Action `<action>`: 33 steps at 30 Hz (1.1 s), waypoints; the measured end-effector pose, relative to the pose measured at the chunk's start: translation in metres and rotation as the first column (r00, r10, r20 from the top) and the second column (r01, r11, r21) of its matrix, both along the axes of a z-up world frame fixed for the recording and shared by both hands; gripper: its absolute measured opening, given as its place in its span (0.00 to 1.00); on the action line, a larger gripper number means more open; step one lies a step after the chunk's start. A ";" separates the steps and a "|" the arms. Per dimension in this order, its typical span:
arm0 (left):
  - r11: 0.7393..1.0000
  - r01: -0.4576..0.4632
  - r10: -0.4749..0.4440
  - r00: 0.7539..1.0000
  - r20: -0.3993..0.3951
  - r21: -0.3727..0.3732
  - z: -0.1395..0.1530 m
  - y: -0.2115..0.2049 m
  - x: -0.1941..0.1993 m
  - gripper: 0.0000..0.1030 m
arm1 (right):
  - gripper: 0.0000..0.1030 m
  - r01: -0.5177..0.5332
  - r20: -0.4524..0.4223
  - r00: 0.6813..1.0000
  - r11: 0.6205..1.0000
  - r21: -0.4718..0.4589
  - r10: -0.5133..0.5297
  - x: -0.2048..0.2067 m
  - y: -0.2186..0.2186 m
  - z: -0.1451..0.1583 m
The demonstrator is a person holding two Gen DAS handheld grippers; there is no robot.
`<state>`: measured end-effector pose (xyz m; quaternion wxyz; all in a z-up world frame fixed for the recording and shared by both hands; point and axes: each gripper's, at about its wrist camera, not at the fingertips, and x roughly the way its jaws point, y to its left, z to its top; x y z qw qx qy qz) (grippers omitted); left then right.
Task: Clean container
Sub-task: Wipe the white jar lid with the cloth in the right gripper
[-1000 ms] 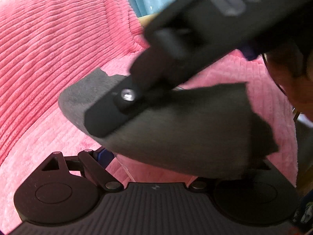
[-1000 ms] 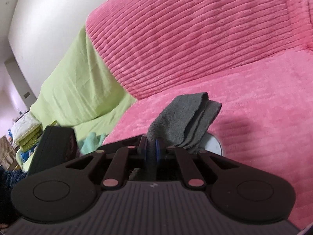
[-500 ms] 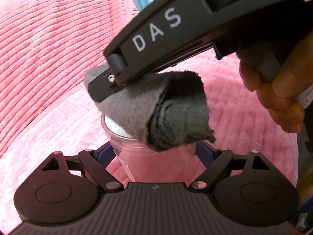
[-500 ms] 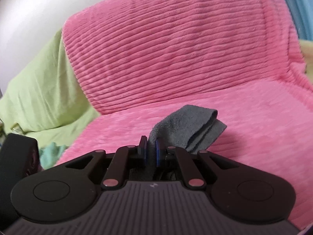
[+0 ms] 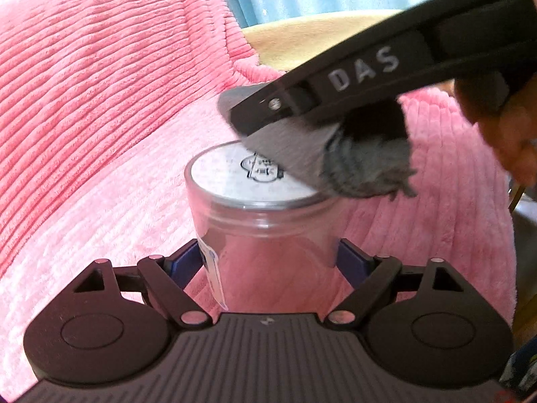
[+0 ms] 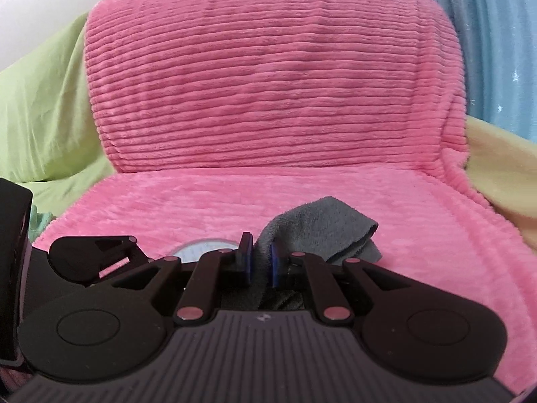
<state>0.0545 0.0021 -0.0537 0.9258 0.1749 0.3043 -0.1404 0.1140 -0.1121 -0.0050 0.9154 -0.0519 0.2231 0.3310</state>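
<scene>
A pink ribbed blanket (image 6: 268, 84) covers the sofa seat and backrest. Left of the blanket lies a green sheet (image 6: 43, 107); right of it a yellow cover (image 6: 496, 168), with a blue curtain (image 6: 496, 33) behind.

Left gripper (image 5: 268, 262): fingers (image 5: 183, 263) spread wide, pressed against both sides of a clear container (image 5: 268, 245) and holding it above the blanket. The container stands upright, long axis vertical, its white lid (image 5: 228, 178) facing up with a printed mark near the centre. A label strip runs down its left wall.

Right gripper (image 6: 260, 265): fingers (image 6: 246, 258) nearly closed, pinching a folded grey cloth (image 6: 322, 228). Seen from the left wrist, this gripper (image 5: 268, 114), marked "DAS", reaches in from the right and crosses above the container; the cloth (image 5: 362, 154) hangs beneath it and rests on the right part of the lid, hiding that portion and the rim there. A hand (image 5: 503, 134) grips the handle at far right.

From the right wrist, only a sliver of the lid (image 6: 201, 248) shows, left of the fingers.
</scene>
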 end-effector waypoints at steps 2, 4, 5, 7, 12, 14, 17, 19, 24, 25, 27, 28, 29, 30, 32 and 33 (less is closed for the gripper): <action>1.000 0.002 -0.002 1.000 -0.003 0.005 0.000 -0.002 0.003 0.84 | 0.07 -0.004 -0.003 1.000 1.000 0.013 0.004 -0.002 -0.004 0.000; 1.000 0.004 -0.004 1.000 -0.008 0.006 0.001 -0.005 0.008 0.83 | 0.07 -0.019 -0.006 1.000 0.999 0.026 0.019 -0.003 -0.006 0.000; 1.000 0.003 -0.003 1.000 -0.015 0.000 0.002 -0.005 0.009 0.83 | 0.07 -0.028 -0.018 0.999 0.999 0.043 0.028 -0.003 -0.006 0.000; 1.000 0.000 -0.001 1.000 -0.022 -0.009 0.004 -0.005 0.009 0.83 | 0.07 -0.043 -0.036 0.998 0.997 0.065 0.045 -0.002 -0.005 0.000; 1.000 0.006 -0.006 1.000 0.013 0.004 0.009 -0.005 0.005 0.86 | 0.08 -0.066 -0.047 0.996 0.994 0.090 0.070 -0.001 -0.002 -0.001; 1.000 0.006 -0.006 1.000 0.028 0.018 0.010 -0.008 0.003 0.86 | 0.08 -0.065 -0.054 0.996 0.993 0.099 0.070 -0.001 -0.003 -0.002; 1.000 0.015 -0.016 0.999 0.049 0.025 0.007 -0.008 0.008 0.86 | 0.08 -0.067 -0.067 0.995 0.991 0.112 0.075 0.000 -0.007 0.000; 1.000 0.018 -0.019 0.999 0.051 0.023 0.007 -0.007 0.010 0.86 | 0.08 -0.075 -0.103 0.990 0.984 0.162 0.093 0.003 -0.016 0.003; 1.000 0.019 -0.020 0.999 0.043 0.007 0.008 -0.005 0.012 0.85 | 0.08 -0.176 -0.193 0.948 0.920 0.349 0.255 0.001 -0.057 0.008; 1.000 0.023 -0.024 0.999 0.045 0.011 0.008 -0.006 0.009 0.85 | 0.08 -0.209 -0.201 0.934 0.907 0.364 0.296 -0.002 -0.061 0.007; 0.999 0.029 -0.030 0.998 0.052 0.020 0.007 -0.008 0.008 0.85 | 0.08 -0.260 -0.222 0.908 0.894 0.366 0.355 -0.005 -0.062 0.005; 0.999 0.032 -0.033 0.998 0.054 0.021 0.007 -0.009 0.006 0.85 | 0.08 -0.274 -0.230 0.902 0.895 0.351 0.366 -0.006 -0.060 0.003; 0.999 0.034 -0.035 0.998 0.056 0.021 0.006 -0.009 0.004 0.85 | 0.08 -0.282 -0.241 0.897 0.900 0.332 0.370 -0.005 -0.056 0.000; 0.999 0.036 -0.038 0.998 0.057 0.021 0.006 -0.010 0.002 0.85 | 0.08 -0.286 -0.259 0.891 0.904 0.318 0.373 -0.003 -0.051 -0.003; 0.999 0.036 -0.037 0.998 0.052 0.018 0.006 -0.011 0.002 0.85 | 0.07 -0.308 -0.272 0.880 0.904 0.296 0.389 -0.002 -0.041 -0.008; 0.999 0.033 -0.033 0.998 0.047 0.010 0.006 -0.010 0.003 0.85 | 0.07 -0.317 -0.271 0.878 0.904 0.287 0.394 -0.001 -0.037 -0.009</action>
